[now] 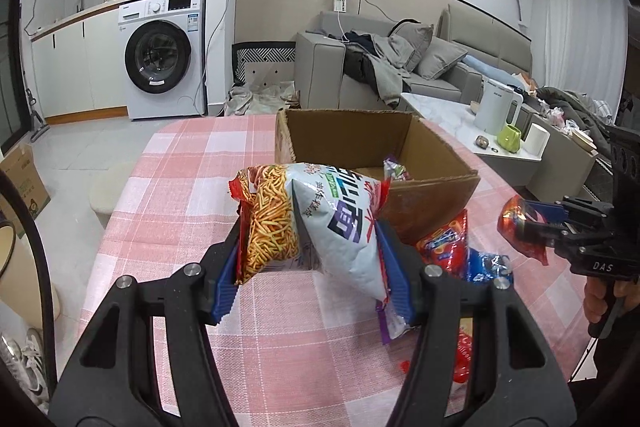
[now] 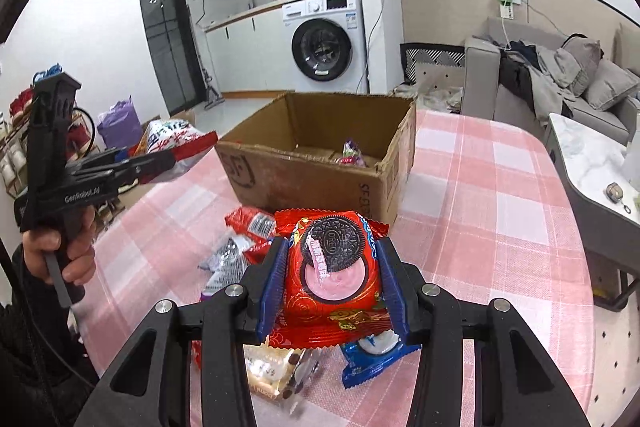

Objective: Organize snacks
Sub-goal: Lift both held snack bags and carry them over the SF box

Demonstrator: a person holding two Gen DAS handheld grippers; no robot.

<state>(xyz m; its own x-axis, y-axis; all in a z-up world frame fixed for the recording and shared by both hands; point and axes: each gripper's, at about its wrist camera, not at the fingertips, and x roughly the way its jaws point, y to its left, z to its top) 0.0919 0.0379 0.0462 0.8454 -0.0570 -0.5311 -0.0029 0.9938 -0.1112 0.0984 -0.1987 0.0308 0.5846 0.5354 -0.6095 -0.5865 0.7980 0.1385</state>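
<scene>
Left wrist view: the left gripper has its blue pads pressed against both sides of a noodle snack bag, which is lifted above the pink checked tablecloth. The cardboard box stands open at 12 o'clock, just past the bag, with a small purple packet inside. At 3 o'clock the right gripper pinches a red cookie pack in the air. More snack packs lie on the cloth at the near corner of the box, between the two grippers.

Right wrist view: the right gripper is clamped partway closed on the red cookie pack, raised above a loose pile of packs on the cloth, with a blue pack under it at 6 o'clock. The box stands at 12 o'clock, beyond the pile. At 9 o'clock the left gripper holds the noodle bag off the table's edge.
</scene>
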